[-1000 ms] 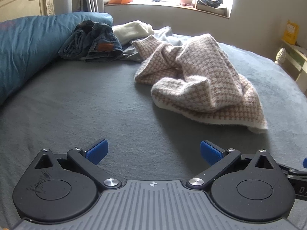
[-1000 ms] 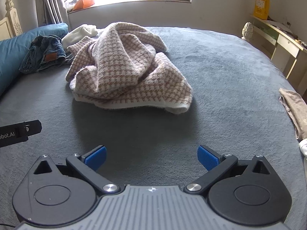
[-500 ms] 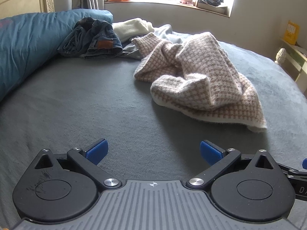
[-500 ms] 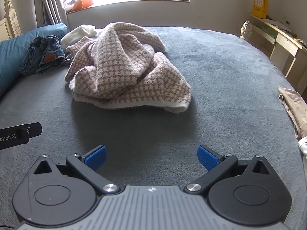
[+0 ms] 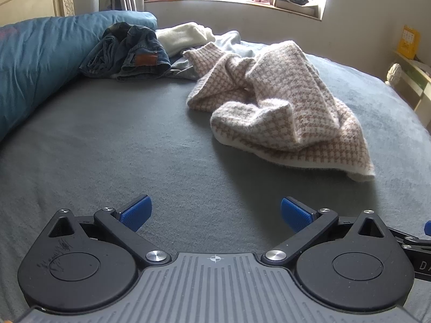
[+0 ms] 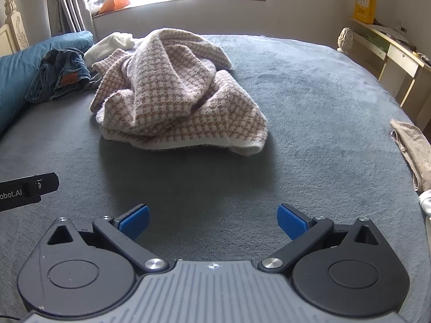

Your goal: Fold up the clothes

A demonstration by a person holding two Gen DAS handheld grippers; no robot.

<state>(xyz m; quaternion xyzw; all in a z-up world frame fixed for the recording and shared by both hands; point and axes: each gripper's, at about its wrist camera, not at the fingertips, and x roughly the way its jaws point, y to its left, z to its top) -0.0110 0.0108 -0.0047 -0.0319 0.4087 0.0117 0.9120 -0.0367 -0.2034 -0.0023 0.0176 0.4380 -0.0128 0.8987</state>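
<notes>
A crumpled pink-and-white houndstooth sweater (image 5: 280, 107) lies on the grey bed (image 5: 134, 140), ahead and to the right in the left wrist view. In the right wrist view the sweater (image 6: 175, 99) lies ahead, slightly left. My left gripper (image 5: 215, 214) is open and empty, low over the bed, short of the sweater. My right gripper (image 6: 212, 220) is open and empty, also short of the sweater. The left gripper's body shows at the left edge of the right wrist view (image 6: 27, 191).
Folded jeans (image 5: 129, 53), a cream garment (image 5: 183, 36) and a pale grey garment lie behind the sweater by a blue duvet (image 5: 35, 62). A beige garment (image 6: 412, 153) lies at the bed's right edge. A desk (image 6: 390, 53) stands to the right.
Both grippers have edged slightly forward toward the sweater. Jaws stay open. The clothes have not moved.
</notes>
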